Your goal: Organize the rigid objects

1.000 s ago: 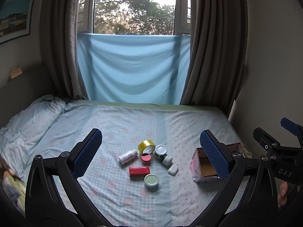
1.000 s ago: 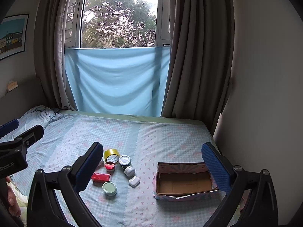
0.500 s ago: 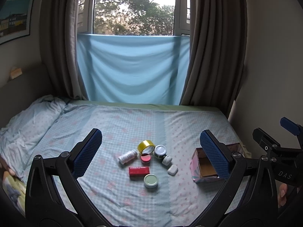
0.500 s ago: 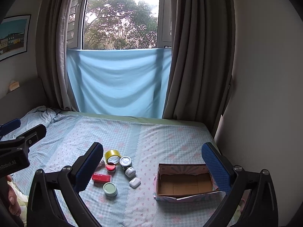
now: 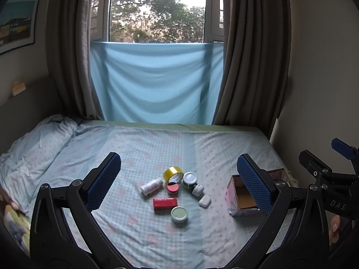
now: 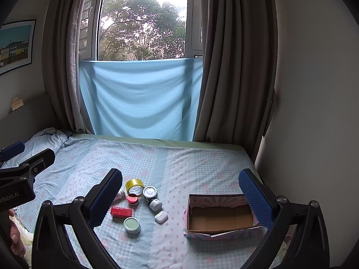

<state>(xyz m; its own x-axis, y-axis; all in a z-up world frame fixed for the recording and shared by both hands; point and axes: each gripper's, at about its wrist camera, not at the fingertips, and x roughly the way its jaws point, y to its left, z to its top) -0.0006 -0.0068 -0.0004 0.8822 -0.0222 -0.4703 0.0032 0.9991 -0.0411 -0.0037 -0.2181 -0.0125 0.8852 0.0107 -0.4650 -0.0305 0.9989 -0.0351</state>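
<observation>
A cluster of small items lies mid-bed: a yellow tape roll (image 5: 172,174), a white pill bottle (image 5: 151,185), a red-lidded jar (image 5: 173,188), a red box (image 5: 165,202), a green-lidded jar (image 5: 179,214), a white earbud case (image 5: 204,201) and two small jars (image 5: 190,178). An empty open cardboard box (image 6: 221,217) sits to their right. My left gripper (image 5: 178,181) is open and empty, held above the cluster. My right gripper (image 6: 179,195) is open and empty, between cluster and box.
The bed (image 5: 139,148) has a checked blue sheet and a crumpled blanket (image 5: 33,139) at the left. A wall (image 6: 314,112) runs close along the bed's right edge. Curtains and a blue cloth (image 5: 154,83) hang behind the bed.
The right gripper's view has tilted slightly up and shifted a little. The left gripper has barely moved. No object has moved.
</observation>
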